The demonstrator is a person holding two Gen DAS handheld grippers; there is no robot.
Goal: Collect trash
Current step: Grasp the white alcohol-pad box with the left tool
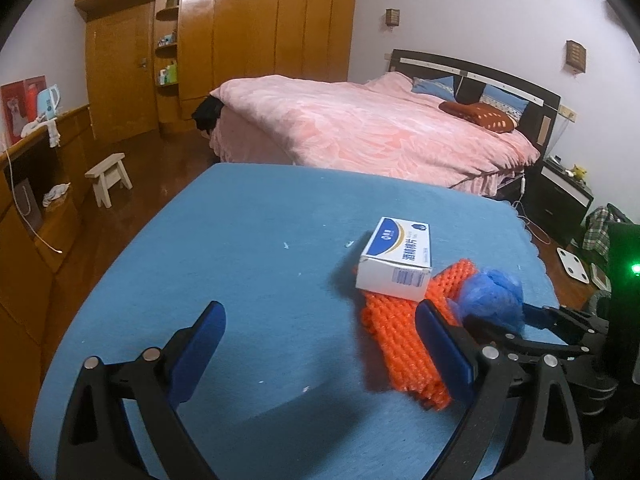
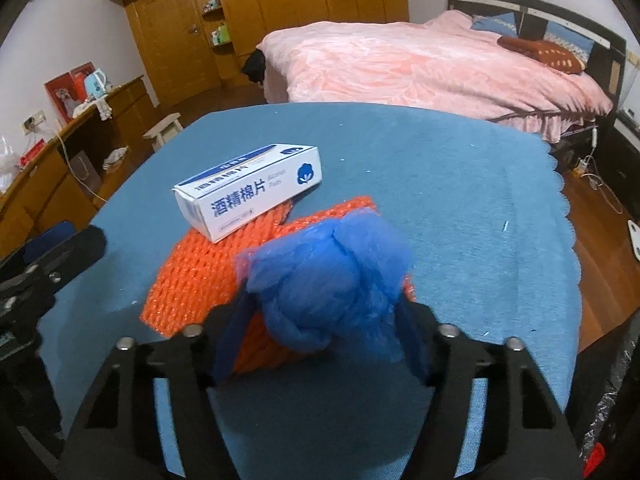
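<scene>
1. A crumpled blue bag (image 2: pixel 332 288) is clamped between the right gripper (image 2: pixel 320 344) jaws, above the orange foam net (image 2: pixel 200 276).
2. The left gripper (image 1: pixel 320 344) jaws are spread wide, nothing held.
3. A white box (image 2: pixel 248 190) is rested on the net's far end.

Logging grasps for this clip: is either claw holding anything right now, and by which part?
The right claw grips the crumpled blue plastic bag around its bunched middle. The left claw is open and empty.

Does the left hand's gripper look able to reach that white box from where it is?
Probably yes: the left gripper is open and empty, and the white box lies uncovered just ahead on the orange netting, nothing between.
</scene>
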